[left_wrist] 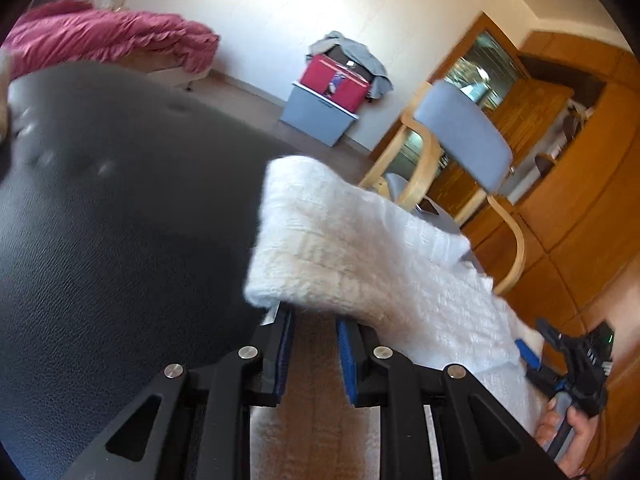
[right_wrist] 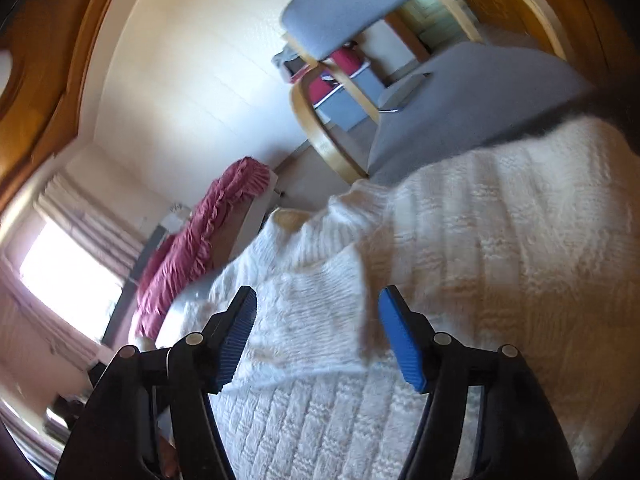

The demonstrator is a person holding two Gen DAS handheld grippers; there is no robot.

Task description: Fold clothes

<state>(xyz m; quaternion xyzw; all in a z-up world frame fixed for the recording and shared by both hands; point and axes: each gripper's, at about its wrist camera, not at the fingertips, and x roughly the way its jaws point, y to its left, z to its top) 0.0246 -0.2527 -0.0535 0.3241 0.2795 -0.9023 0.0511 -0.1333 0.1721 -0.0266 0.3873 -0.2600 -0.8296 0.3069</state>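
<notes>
Left gripper (left_wrist: 312,320): jaws partly apart, white sweater (left_wrist: 360,248) draped over tips; whether pads pinch fabric, cannot tell. Right gripper (right_wrist: 318,304): jaws wide apart, sweater lying between them and beyond, not clamped. Sweater spread over black leather surface (left_wrist: 100,220). Around: grey chair (left_wrist: 464,140) with wooden arms just past sweater, red bedspread (left_wrist: 100,36), wooden cabinets (left_wrist: 580,200), red box (left_wrist: 334,78).
</notes>
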